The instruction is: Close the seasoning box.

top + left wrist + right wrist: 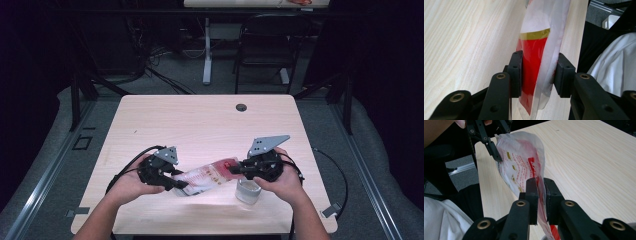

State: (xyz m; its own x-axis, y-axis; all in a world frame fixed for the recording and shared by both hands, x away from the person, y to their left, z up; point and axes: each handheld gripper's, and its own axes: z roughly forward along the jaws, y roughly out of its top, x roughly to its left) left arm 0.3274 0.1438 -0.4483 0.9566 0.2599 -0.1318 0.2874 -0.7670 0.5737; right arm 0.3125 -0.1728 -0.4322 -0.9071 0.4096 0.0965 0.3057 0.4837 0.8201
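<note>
Fingers first: both sets are clamped on the same plastic packet (207, 176), one at each end. In the left gripper view the two black fingers (515, 72) pinch the red-and-white end, with a bit of slack plastic bulging between them. In the right gripper view the fingers (533, 195) are squeezed nearly together on the other edge, right by the red printing.

So the packet hangs in the air between the left gripper (177, 184) and the right gripper (235, 170), low in the middle of the high view, just above the desk (200, 120). A small clear cup (248, 192) sits on the desk under the right hand (285, 182), at the lower right.

Looks to me like the step in hand is tearing or opening the packet so it can go into the cup. Next move probably needs the two grippers pulling opposite ways at the right-hand end, while that end stays over the cup so nothing spills on the desk.

Orientation: the long axis runs left to right across the frame, tilted slightly, with the right end higher. The end with the red bit points at the right gripper. Can't tell whether it's torn open yet.
</note>
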